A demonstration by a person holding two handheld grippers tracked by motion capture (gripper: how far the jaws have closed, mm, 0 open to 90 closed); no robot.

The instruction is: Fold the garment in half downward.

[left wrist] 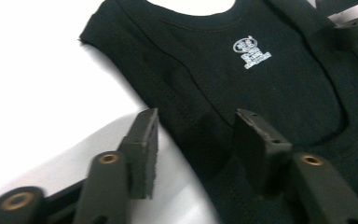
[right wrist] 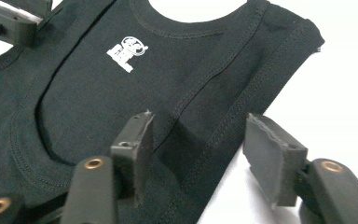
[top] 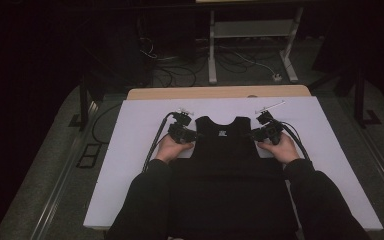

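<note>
A black sleeveless top (top: 227,165) lies flat on the white counter (top: 130,150), neckline toward the far edge and hem reaching the near edge, midway between the left and right edges. A small white printed label (left wrist: 251,50) sits just below the neck opening. The left hand-held gripper (top: 189,135) rests at the left armhole; in the left gripper view its jaws stand apart, one over the bare counter and the other over the fabric, with the armhole edge (left wrist: 186,135) between them and the pads not pressing it. The right hand-held gripper (top: 256,133) rests at the right armhole; in the right gripper view its jaws likewise stand apart, straddling the stitched armhole band (right wrist: 223,130), one jaw over cloth, the other over the counter. Cables (top: 155,142) trail from each gripper toward the near edge.
</note>
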